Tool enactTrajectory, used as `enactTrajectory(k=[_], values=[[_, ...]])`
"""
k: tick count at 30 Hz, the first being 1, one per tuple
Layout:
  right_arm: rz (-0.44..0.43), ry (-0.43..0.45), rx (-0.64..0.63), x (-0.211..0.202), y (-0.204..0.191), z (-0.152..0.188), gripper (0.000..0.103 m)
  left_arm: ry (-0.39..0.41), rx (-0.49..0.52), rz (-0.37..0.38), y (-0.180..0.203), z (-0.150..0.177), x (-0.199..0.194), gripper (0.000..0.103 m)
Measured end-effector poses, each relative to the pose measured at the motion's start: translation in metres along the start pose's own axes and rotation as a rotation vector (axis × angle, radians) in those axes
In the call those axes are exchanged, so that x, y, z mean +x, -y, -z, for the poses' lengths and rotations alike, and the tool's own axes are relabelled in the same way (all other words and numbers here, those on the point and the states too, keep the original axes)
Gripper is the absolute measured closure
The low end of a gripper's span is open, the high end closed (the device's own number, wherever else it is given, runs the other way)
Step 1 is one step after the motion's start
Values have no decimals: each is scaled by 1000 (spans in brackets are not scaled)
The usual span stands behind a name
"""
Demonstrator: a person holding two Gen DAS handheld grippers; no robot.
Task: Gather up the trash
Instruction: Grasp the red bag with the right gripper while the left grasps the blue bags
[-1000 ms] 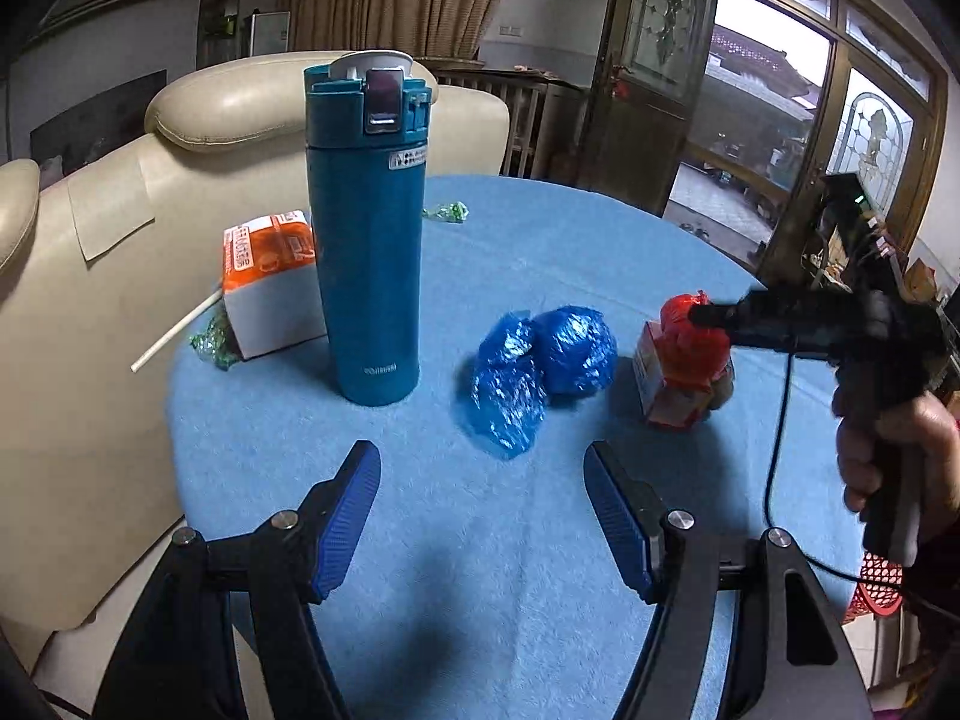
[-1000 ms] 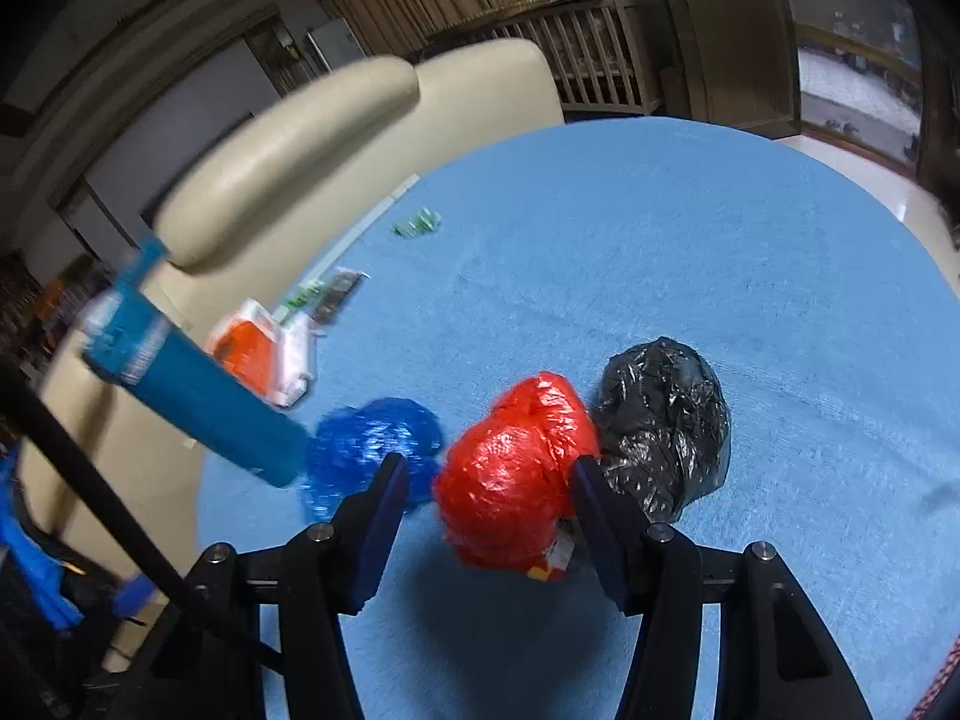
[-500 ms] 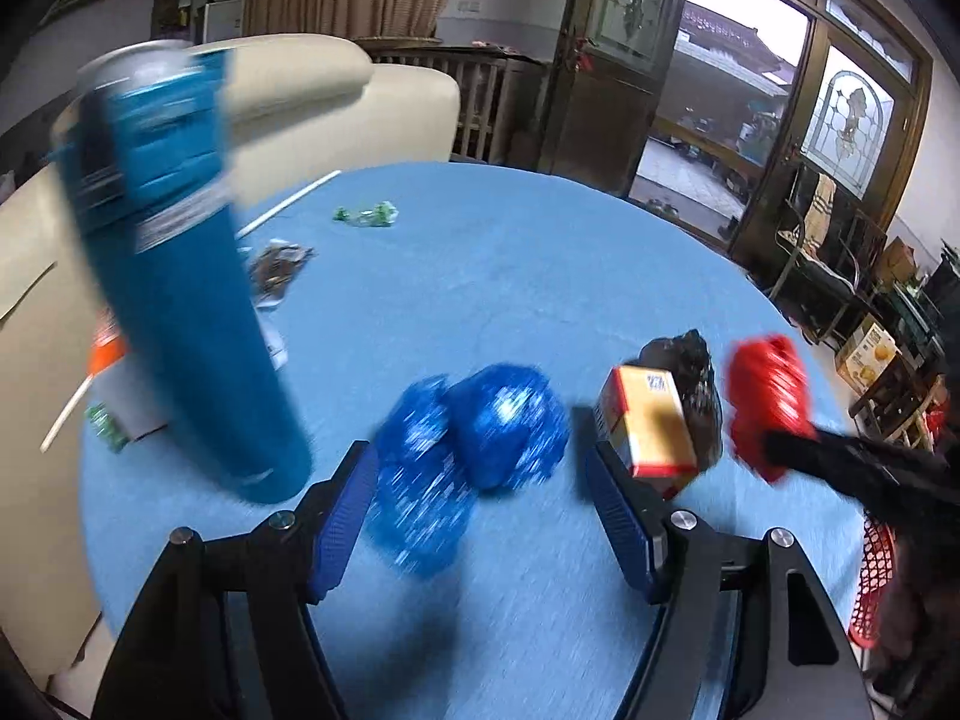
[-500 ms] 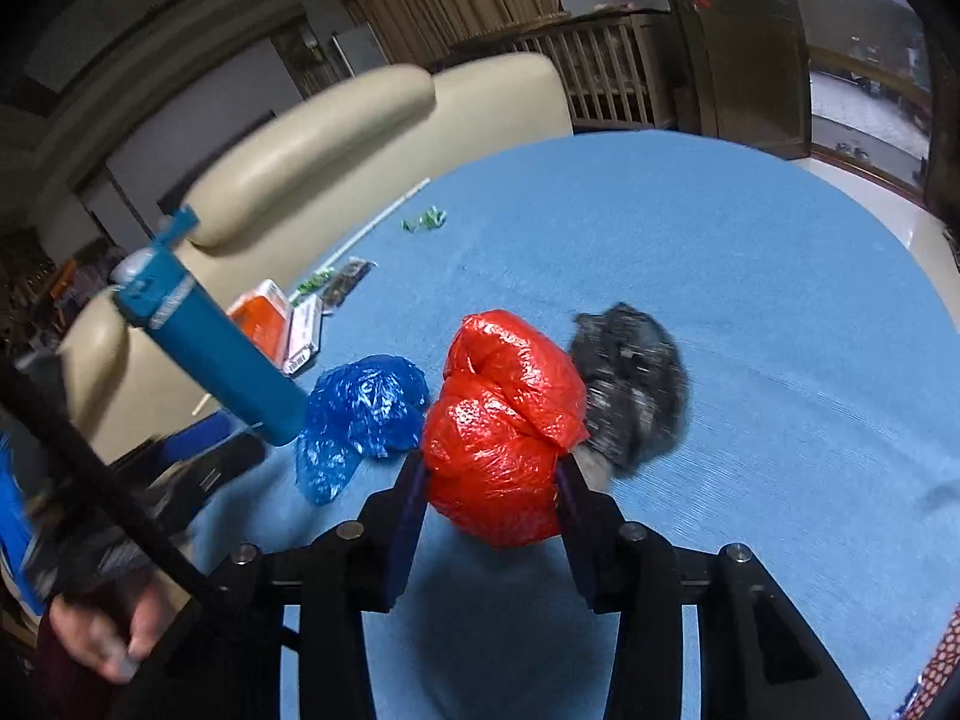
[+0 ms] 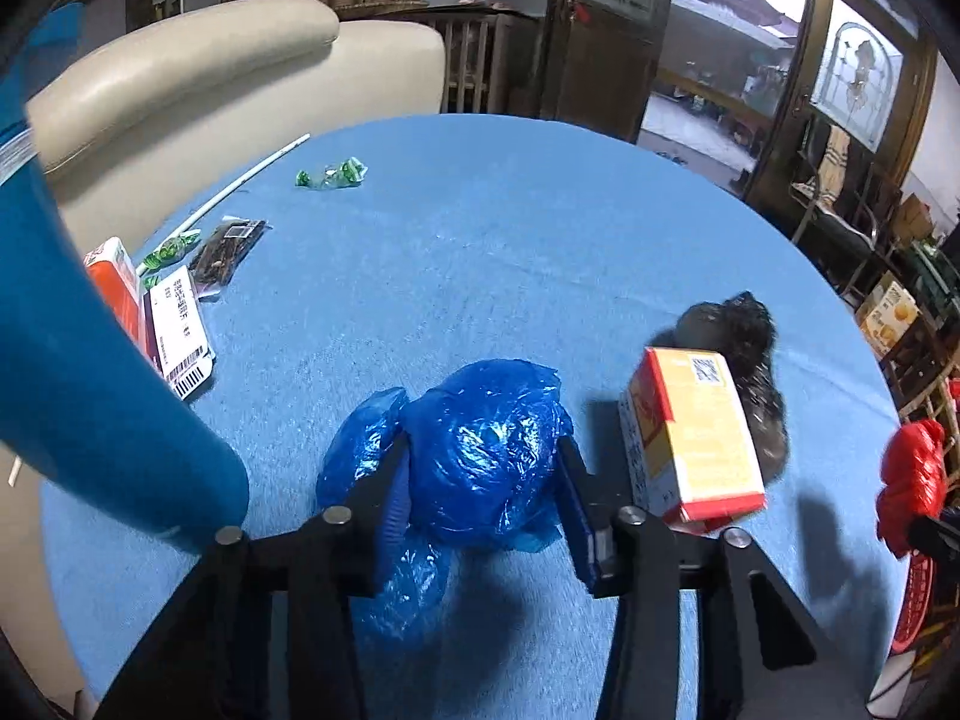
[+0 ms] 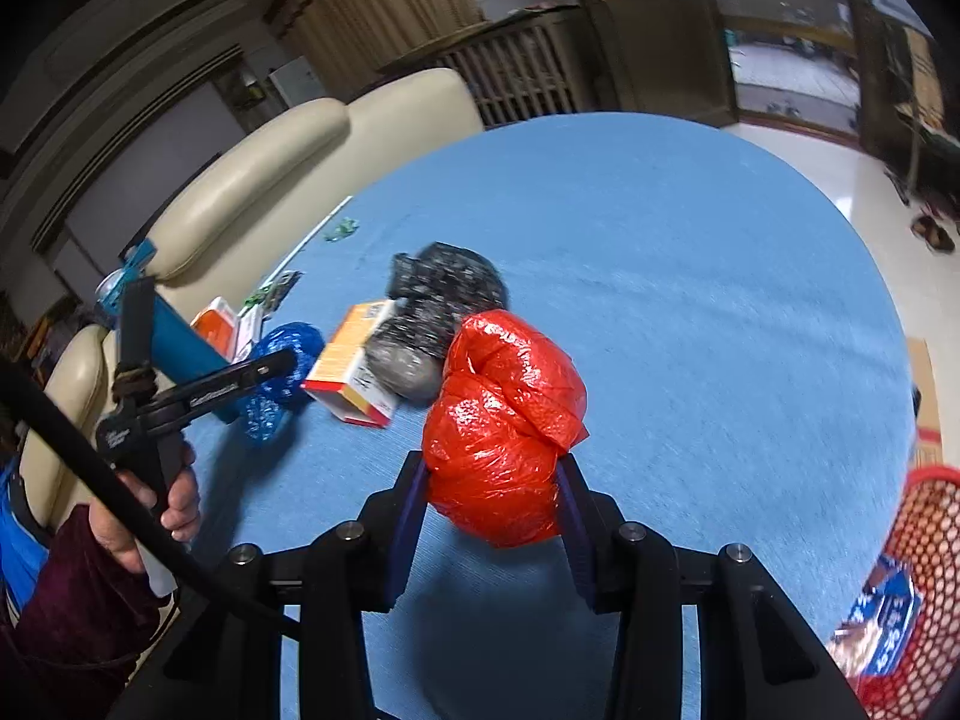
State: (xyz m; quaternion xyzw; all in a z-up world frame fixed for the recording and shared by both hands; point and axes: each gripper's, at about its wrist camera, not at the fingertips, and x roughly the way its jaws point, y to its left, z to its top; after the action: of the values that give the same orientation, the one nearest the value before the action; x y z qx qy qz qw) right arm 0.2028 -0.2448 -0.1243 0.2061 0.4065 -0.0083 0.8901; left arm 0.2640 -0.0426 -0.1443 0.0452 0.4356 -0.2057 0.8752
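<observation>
left tongs [image 5: 483, 480] closing on one blue bag [image 5: 489, 450], right tongs [image 6: 492, 492] pinching one red bag [image 6: 501, 432], one black bag [image 6: 432, 318] beyond, one carton [image 5: 690, 432] just right of left tongs

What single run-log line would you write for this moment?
left gripper: closing on blue plastic bag | right gripper: holding red plastic bag | on table: black bag, carton

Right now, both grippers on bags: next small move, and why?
Probably carry the red bag toward the red mesh basket. The right gripper is clamped on it and clear of the table; the left gripper is closing on the blue bag.
</observation>
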Motion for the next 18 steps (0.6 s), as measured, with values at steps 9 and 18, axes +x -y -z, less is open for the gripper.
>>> enactTrajectory(k=[9, 18], values=[[-5, 58, -32, -20, -13, -2, 59, 121, 40, -1, 18, 21, -64, 61], [-23, 129, -61, -56, -25, 4, 59, 243, 110, 71, 63, 36, -146, 61]])
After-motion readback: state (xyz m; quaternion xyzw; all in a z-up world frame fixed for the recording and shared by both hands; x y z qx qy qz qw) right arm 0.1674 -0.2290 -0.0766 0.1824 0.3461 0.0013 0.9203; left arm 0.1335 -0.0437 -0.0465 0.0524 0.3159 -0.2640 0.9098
